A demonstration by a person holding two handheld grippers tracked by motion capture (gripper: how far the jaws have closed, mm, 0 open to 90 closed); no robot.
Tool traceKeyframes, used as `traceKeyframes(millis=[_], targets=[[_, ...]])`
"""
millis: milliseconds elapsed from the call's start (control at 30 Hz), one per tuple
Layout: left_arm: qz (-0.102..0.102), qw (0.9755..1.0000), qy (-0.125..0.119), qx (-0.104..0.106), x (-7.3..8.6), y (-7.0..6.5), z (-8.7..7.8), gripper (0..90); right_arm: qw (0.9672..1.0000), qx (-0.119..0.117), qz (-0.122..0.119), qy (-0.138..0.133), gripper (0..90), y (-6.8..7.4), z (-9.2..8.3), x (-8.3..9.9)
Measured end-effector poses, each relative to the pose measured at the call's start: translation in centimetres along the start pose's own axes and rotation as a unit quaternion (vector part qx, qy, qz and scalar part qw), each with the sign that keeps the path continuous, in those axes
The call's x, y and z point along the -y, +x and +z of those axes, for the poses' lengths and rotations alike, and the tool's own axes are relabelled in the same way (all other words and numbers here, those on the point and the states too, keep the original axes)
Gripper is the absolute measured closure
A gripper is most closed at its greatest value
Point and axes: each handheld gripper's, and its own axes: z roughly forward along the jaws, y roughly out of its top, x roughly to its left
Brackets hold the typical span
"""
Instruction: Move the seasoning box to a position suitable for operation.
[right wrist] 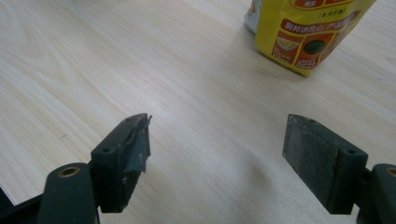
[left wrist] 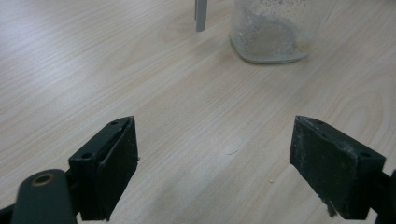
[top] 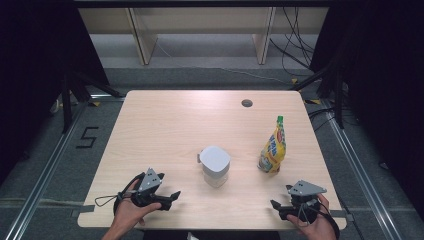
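Observation:
A clear container with a white lid (top: 215, 165) stands at the middle of the wooden table (top: 170, 125). To its right a yellow pouch with a green cap (top: 273, 147) stands upright. My left gripper (top: 170, 199) rests low at the table's front left, open and empty, pointing toward the container. In the left gripper view the container's clear base (left wrist: 271, 32) lies ahead of the open gripper (left wrist: 215, 140). My right gripper (top: 278, 209) sits at the front right, open and empty. The pouch (right wrist: 308, 32) shows ahead of the right gripper (right wrist: 217, 135) in its own view.
A small round hole (top: 246, 103) is in the table's far side. Wooden shelf legs (top: 142, 37) and cables (top: 295, 45) lie on the floor beyond the table. Dark curtains flank both sides.

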Motion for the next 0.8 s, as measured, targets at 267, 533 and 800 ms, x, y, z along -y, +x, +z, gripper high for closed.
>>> traceKeyframes(millis=[267,533,800], targets=[[0.004,1.0000,0.001,-0.005,0.0,0.2,-0.1,15.0,1.0000,0.003,-0.004,-0.001,23.7,0.0,0.0,0.0],[-0.019,0.9997,-0.010,0.015,-0.2,0.3,0.0,16.3,0.9996,0.006,-0.025,-0.009,23.7,-0.2,0.3,0.0],[-0.018,0.9994,-0.021,0.020,-1.2,0.8,0.1,28.4,0.9995,0.011,-0.030,-0.007,23.5,-0.2,0.4,0.0]])
